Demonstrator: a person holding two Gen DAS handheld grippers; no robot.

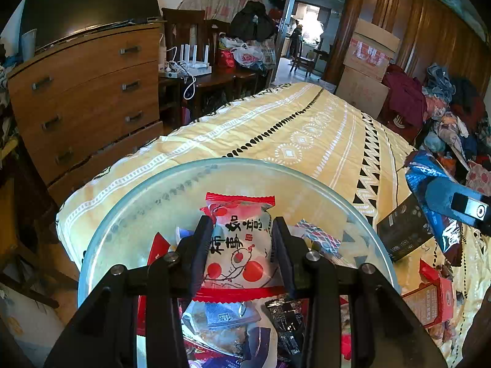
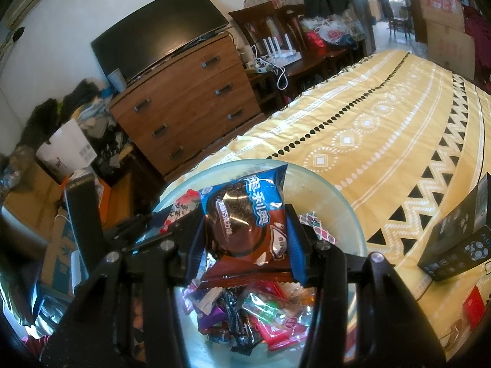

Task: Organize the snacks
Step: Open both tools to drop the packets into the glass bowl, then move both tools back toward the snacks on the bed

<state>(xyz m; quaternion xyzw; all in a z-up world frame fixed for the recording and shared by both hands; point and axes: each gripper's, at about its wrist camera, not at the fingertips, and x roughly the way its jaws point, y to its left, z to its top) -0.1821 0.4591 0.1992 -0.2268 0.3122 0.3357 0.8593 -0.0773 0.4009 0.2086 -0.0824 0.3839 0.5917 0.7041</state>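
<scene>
A glass bowl stands on the yellow patterned bedcover, with several wrapped snacks piled in it. My left gripper is shut on a red-and-white snack packet, held above the bowl. In the right wrist view my right gripper is shut on a blue cookie packet, also over the bowl and its heap of snacks. The blue packet shows at the right edge of the left wrist view. The red-and-white packet peeks in at the left of the right one.
A black box and a red carton lie on the bed to the right of the bowl. A wooden dresser with a TV on top stands beyond the bed's left edge. Clothes are heaped at the far right.
</scene>
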